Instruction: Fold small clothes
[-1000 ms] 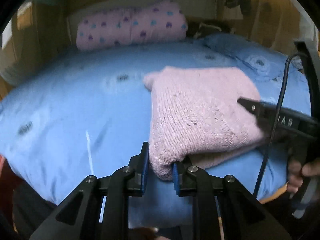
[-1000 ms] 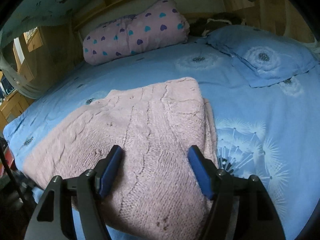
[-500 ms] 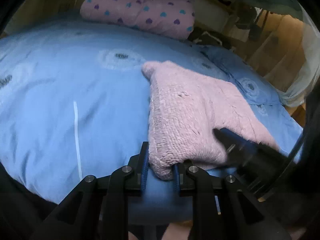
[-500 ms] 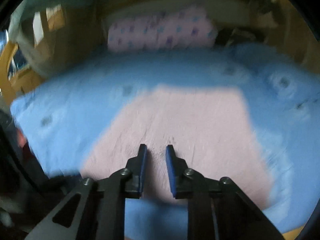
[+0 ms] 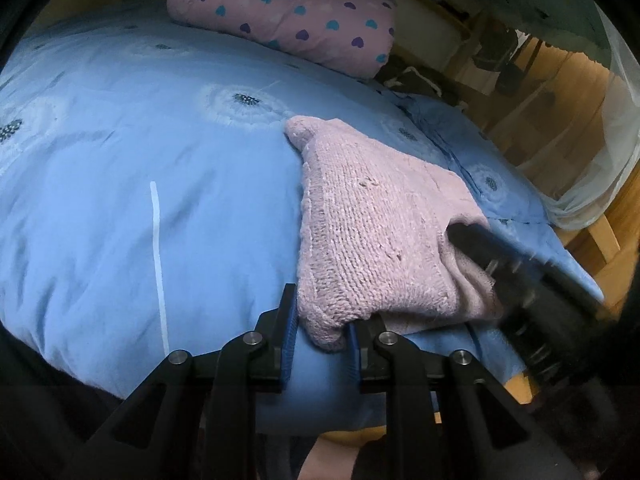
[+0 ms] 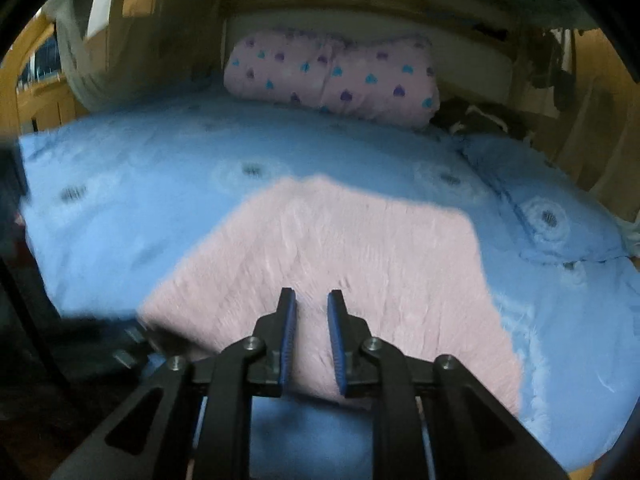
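A folded pink knit sweater (image 5: 368, 232) lies on the blue bed cover (image 5: 120, 160), near the bed's front edge. My left gripper (image 5: 320, 312) is shut on its near left corner, and the knit bulges up between the blue pads. Blurred in the left wrist view, my right gripper (image 5: 476, 236) bites the sweater's right edge. In the right wrist view the right gripper (image 6: 311, 300) has its jaws closing to a narrow gap, with the sweater (image 6: 360, 248) pinched at its near edge between the pads.
A pink pillow with heart dots (image 5: 288, 20) (image 6: 332, 76) lies along the headboard. A blue pillow (image 6: 540, 200) sits at the right, with dark clothing (image 6: 472, 120) behind it. White netting (image 5: 600, 160) and wooden furniture stand past the bed's right side.
The right gripper's jaws went from wide open over the sweater to nearly together on its near edge, and it shifted sideways. The left gripper rolled and kept its hold on the corner.
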Available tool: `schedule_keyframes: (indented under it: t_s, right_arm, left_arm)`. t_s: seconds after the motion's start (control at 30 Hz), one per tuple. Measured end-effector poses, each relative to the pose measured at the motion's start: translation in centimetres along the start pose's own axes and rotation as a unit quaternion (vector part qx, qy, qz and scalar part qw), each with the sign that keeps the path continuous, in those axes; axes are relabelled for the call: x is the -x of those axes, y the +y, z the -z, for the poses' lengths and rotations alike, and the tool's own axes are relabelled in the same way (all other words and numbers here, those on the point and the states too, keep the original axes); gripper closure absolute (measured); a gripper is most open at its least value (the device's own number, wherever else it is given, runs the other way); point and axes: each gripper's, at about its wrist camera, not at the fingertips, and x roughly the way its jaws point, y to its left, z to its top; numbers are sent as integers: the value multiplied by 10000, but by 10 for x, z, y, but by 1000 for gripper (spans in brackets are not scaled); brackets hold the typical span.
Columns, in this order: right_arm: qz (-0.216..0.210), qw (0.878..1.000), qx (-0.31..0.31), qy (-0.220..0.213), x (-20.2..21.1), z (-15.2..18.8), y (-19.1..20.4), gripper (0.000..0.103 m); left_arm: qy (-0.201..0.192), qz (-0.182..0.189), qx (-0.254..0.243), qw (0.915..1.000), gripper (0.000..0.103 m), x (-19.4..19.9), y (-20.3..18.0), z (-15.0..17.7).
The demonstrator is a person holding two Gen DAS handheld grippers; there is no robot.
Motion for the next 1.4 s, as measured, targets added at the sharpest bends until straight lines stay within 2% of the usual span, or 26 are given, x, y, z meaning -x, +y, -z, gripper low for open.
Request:
schedule_keyframes:
  t_s: [0.07, 0.17, 0.23, 0.33, 0.47, 0.57, 0.67, 0.73, 0.8, 0.83, 0.87, 0.9, 0.93, 0.97, 1.0, 1.1, 1.17, 1.3, 1.4]
  right_arm:
    - [-110, 9998, -43, -152, 3, -4, 5, 88]
    - [-398, 9989, -150, 220, -20, 7, 8, 91]
    - [-588, 9977, -230, 229, -31, 21, 2, 92]
    - [-546, 9982, 146, 185, -35, 28, 6, 94]
    - [-552, 9982, 101, 212, -38, 30, 6, 95]
    - [-726, 9958, -286, 470, -38, 20, -4, 95]
    - [-1098, 9860, -1045, 698, -27, 2, -32, 95]
    - [-848, 9869, -1327, 347, -3, -1, -57, 88]
    - [-307, 9915, -1255, 127, 12, 4, -76, 86]
    - [21, 9925, -1209, 153, 13, 11, -86, 86]
    - [179, 9911, -1261, 377, 5, 23, -97, 86]
    - [168, 9890, -1325, 637, -6, 35, -103, 87]
    - [128, 9896, -1298, 599, -14, 50, -107, 87]
    - [151, 9923, -1177, 346, -12, 56, -106, 87]
    - [234, 9939, -1036, 307, -13, 58, -102, 87]
    - [657, 9942, -665, 529, -18, 48, -84, 87]
    - [830, 9943, -407, 530, -18, 49, -77, 87]
    - [877, 9927, -511, 650, -12, 45, -78, 87]
    - [906, 9912, -617, 744, -5, 37, -78, 86]
  left_arm:
    - [-7, -20, -25, 10000, 102, 0, 0, 1]
    - [48, 35, 49, 10000, 102, -2, 4, 2]
    - [58, 11, -22, 10000, 102, -2, 4, 4]
    - [49, -16, -78, 10000, 102, -2, 3, 4]
    - [112, 94, 13, 9999, 101, 0, 8, 2]
    - [180, 207, 45, 9996, 101, 7, 12, 1]
    - [248, 258, -16, 9994, 101, 14, 15, 3]
    - [277, 261, 2, 9993, 101, 15, 18, 2]
    - [263, 213, -23, 9994, 101, 15, 17, 2]
    - [234, 154, -106, 9996, 101, 14, 14, 3]
    - [217, 118, -157, 9996, 101, 14, 13, 4]
    - [212, 101, -178, 9996, 101, 14, 11, 4]
    - [226, 103, -161, 9996, 101, 13, 11, 4]
    - [233, 111, -134, 9996, 101, 13, 12, 4]
    - [236, 116, -114, 9996, 101, 13, 13, 5]
    - [330, 169, -87, 9993, 100, 10, 15, 3]
    - [488, 162, -116, 9986, 100, 9, 15, 0]
    - [789, 119, -20, 9968, 102, 16, 17, -2]
    - [985, -213, -191, 9947, 103, 30, 11, 1]
